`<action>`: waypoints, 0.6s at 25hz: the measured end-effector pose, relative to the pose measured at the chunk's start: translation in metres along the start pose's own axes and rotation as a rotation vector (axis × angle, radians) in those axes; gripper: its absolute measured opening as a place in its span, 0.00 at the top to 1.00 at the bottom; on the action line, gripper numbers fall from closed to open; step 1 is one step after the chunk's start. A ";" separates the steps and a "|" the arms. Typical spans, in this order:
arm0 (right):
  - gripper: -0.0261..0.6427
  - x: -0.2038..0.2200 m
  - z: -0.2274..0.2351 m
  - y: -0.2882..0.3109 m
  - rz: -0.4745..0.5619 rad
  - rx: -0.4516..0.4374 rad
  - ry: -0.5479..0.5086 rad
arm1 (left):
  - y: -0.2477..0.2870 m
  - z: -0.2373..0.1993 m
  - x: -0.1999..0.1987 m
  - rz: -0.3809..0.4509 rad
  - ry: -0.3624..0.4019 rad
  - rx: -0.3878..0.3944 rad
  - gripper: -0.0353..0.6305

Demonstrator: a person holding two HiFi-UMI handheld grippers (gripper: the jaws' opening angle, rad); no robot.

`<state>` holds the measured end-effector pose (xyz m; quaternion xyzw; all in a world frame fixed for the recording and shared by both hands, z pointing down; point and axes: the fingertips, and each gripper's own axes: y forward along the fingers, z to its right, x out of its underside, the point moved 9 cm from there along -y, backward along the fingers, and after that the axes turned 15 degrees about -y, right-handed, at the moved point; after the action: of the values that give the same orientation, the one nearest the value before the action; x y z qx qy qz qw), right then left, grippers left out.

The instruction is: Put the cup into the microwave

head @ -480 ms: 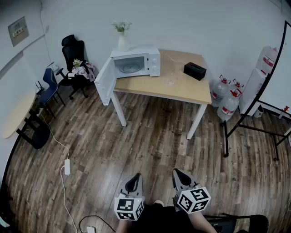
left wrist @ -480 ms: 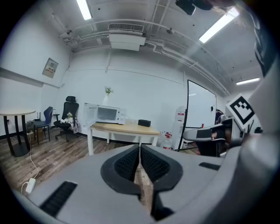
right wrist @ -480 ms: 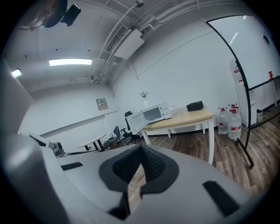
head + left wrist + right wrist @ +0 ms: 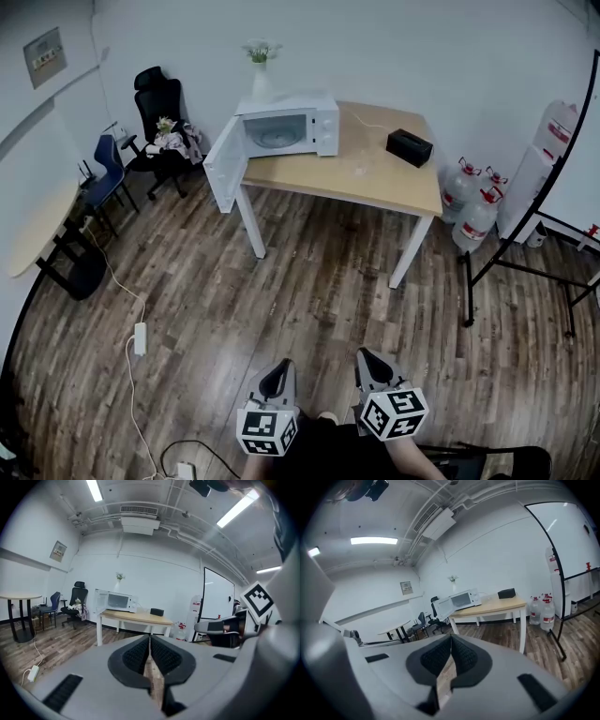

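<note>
i stand well back from the table, with a stretch of wood floor between us. both tools sit low in front of me and tip a little downward, because there is nothing to reach for yet. my left gripper has its jaws pressed together with nothing between them, and my right gripper is the same, closed and empty. i judge that closed is just how i carry them while i walk.

the microwave sits at the left end of the table. its door hangs wide open past the table's edge, so the cavity is ready and i won't need a spare hand for it. a vase of flowers stands on top of it.

the cup is hard to see from here. i take it to be the small clear thing on the tabletop to the right of the microwave, between it and the black box, touching neither. it looks like clear glass, so i expect it to be slippery and will want a square grip on its wall.

the task hasn't really begun. my next job is to close the distance, then open one gripper around the cup.
</note>
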<state>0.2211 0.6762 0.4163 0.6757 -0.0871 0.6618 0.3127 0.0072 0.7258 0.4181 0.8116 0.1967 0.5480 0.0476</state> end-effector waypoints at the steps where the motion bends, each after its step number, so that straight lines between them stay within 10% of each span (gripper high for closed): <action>1: 0.97 0.001 -0.002 -0.001 -0.005 0.001 0.001 | -0.003 -0.001 0.001 0.002 -0.008 -0.005 0.93; 15: 0.97 0.010 -0.014 0.003 -0.026 -0.027 0.033 | -0.015 -0.008 0.011 -0.020 -0.016 -0.031 0.93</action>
<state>0.2084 0.6842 0.4259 0.6616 -0.0821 0.6674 0.3318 -0.0005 0.7431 0.4265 0.8132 0.1958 0.5440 0.0673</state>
